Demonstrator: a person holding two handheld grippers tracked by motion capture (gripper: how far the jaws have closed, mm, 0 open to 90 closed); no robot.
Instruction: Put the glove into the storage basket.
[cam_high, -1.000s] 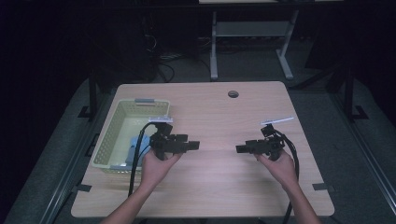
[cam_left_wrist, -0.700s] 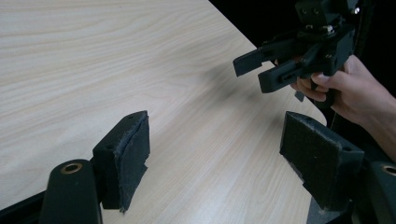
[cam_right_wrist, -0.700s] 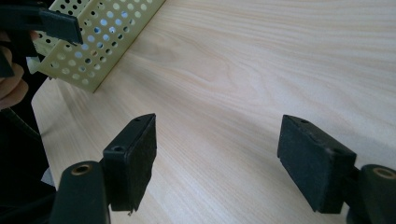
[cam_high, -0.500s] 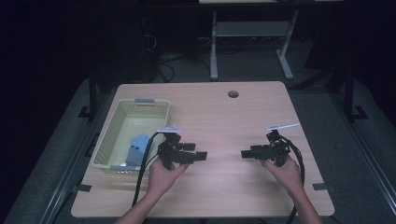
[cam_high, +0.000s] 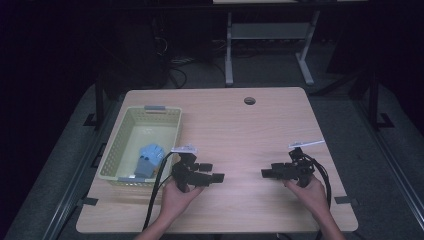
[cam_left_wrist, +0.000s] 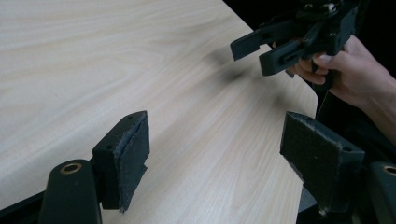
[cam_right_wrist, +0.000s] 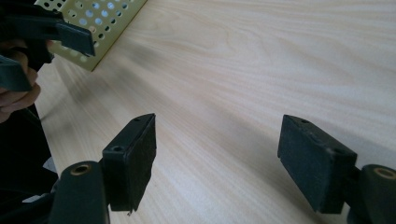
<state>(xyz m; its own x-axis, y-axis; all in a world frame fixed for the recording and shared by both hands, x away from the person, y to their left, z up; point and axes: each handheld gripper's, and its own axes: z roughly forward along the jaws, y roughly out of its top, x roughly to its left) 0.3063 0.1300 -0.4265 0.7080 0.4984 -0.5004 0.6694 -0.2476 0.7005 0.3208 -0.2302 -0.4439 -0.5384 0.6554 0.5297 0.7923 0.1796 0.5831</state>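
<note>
Blue cloth-like object (cam_high: 149, 158) sat inside the pale yellow perforated plastic basket (cam_high: 165, 116), just off to the left gripper's (cam_high: 216, 176) outer side. Both grippers hovered over the light wooden table (cam_high: 240, 135), jaws spread wide with nothing between them, pointed at each other. Right gripper (cam_high: 266, 173) was well apart, bare wood between. Nothing blocked the basket.

The counter (cam_high: 240, 130) is pale wood with fine grain, the perforated basket (cam_high: 116, 152) by its left edge is pale yellow-green, the cloth (cam_high: 150, 156) inside it is blue, and both tongs (cam_high: 216, 173) (cam_high: 265, 173) are black.
</note>
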